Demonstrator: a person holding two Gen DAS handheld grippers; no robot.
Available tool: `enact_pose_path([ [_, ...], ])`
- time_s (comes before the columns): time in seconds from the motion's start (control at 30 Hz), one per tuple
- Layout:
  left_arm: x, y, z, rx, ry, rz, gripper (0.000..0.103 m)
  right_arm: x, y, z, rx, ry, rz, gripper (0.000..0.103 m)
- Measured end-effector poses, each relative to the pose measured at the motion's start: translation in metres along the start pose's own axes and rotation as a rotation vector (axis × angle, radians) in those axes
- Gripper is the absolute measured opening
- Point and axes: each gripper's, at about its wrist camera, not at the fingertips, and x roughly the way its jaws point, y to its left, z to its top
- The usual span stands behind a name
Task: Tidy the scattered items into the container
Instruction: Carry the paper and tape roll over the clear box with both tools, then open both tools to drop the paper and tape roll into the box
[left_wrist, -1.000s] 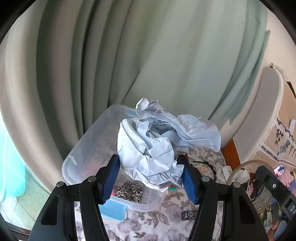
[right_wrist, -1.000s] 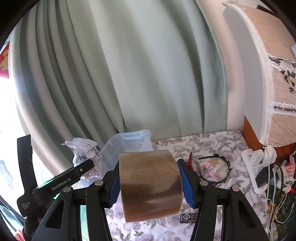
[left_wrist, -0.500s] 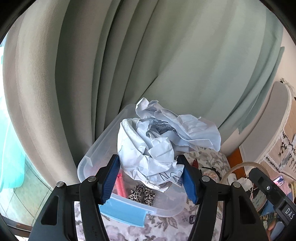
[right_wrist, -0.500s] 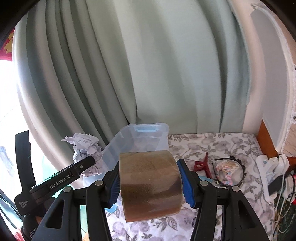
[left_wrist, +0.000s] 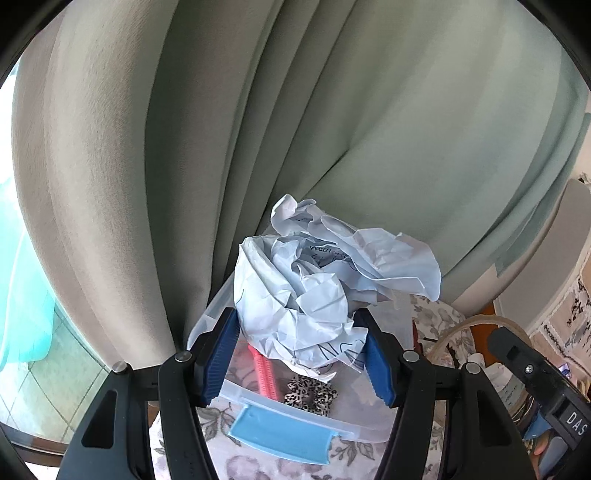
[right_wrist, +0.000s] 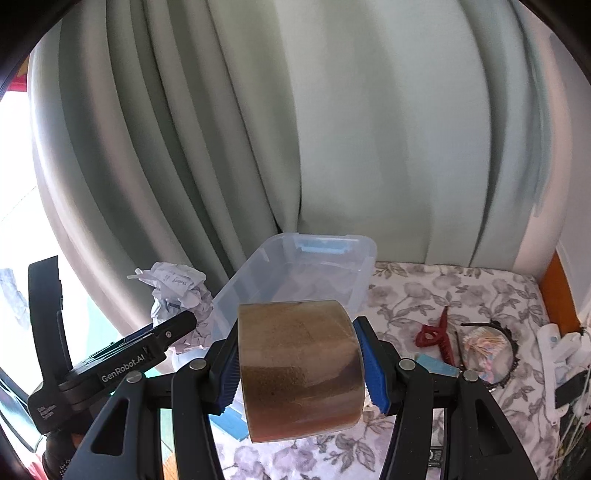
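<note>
My left gripper (left_wrist: 300, 356) is shut on a crumpled ball of white paper (left_wrist: 325, 288) and holds it above the near end of a clear plastic container (left_wrist: 291, 410) with blue latches. Inside the container lie a pink comb (left_wrist: 264, 373) and a leopard-print scrunchie (left_wrist: 310, 393). My right gripper (right_wrist: 301, 363) is shut on a roll of brown packing tape (right_wrist: 299, 369), in front of the same container (right_wrist: 325, 273). In the right wrist view the left gripper's body (right_wrist: 122, 365) and its paper ball (right_wrist: 177, 291) show at the left of the container.
A floral cloth (right_wrist: 461, 295) covers the table. On it lie a red hair claw (right_wrist: 436, 338), a black headband (right_wrist: 495, 354) around a pale bundle, a light blue item (right_wrist: 436, 363) and white cables (right_wrist: 561, 347). A green curtain (right_wrist: 332, 129) hangs right behind the container.
Both grippers have swung left toward the container with their loads. The container now sits right under the paper ball and closer to the tape roll.
</note>
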Motion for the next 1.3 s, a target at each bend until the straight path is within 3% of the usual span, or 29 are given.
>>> enact_pose_path([
  [0.87,0.013,0.025,0.000,-0.035,0.056,-0.006,0.067,0.055,0.023,-0.002,-0.040,0.124,0.009,0.061],
  [1.3,0.004,0.013,0.005,-0.004,0.078,0.001,0.080,0.059,0.019,-0.003,-0.037,0.134,-0.005,0.062],
])
